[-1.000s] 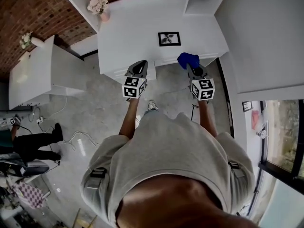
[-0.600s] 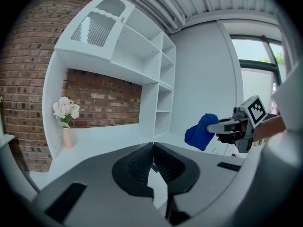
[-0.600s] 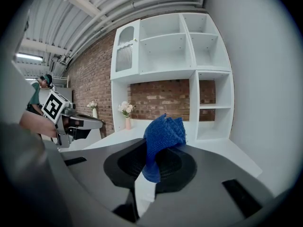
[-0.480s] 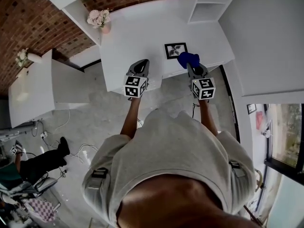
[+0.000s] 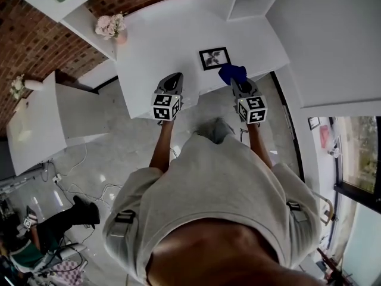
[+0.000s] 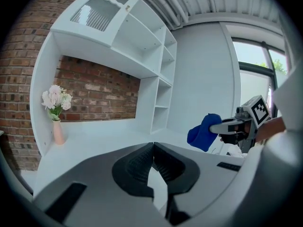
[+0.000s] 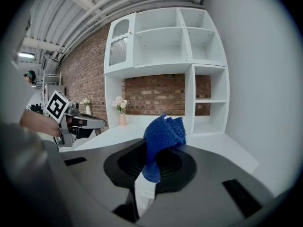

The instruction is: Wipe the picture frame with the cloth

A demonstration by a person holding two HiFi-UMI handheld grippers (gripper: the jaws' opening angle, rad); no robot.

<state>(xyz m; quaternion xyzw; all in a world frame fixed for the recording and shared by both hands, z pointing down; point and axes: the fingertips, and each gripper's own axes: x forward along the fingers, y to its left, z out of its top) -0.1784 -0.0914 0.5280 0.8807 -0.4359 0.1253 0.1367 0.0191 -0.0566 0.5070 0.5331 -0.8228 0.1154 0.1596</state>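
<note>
A small black picture frame (image 5: 214, 58) lies flat on the white table (image 5: 161, 46), near its front edge. My right gripper (image 5: 238, 83) is shut on a bunched blue cloth (image 5: 232, 72), which hangs just right of the frame at the table edge. In the right gripper view the cloth (image 7: 161, 138) sticks up from between the jaws. My left gripper (image 5: 172, 84) is shut with nothing in it, over the table's front edge left of the frame. The left gripper view shows the cloth (image 6: 203, 131) and right gripper (image 6: 227, 126) off to the right.
A pink vase of flowers (image 5: 113, 27) stands at the table's back left. White shelving (image 5: 247, 2) rises at the back right against a brick wall. A lower white counter (image 5: 36, 124) lies to the left. A seated person (image 5: 53, 231) and cables are on the floor behind.
The person has stepped closer to the table. The right gripper and cloth have come up beside the frame's right side; the left gripper stays at the table's front edge.
</note>
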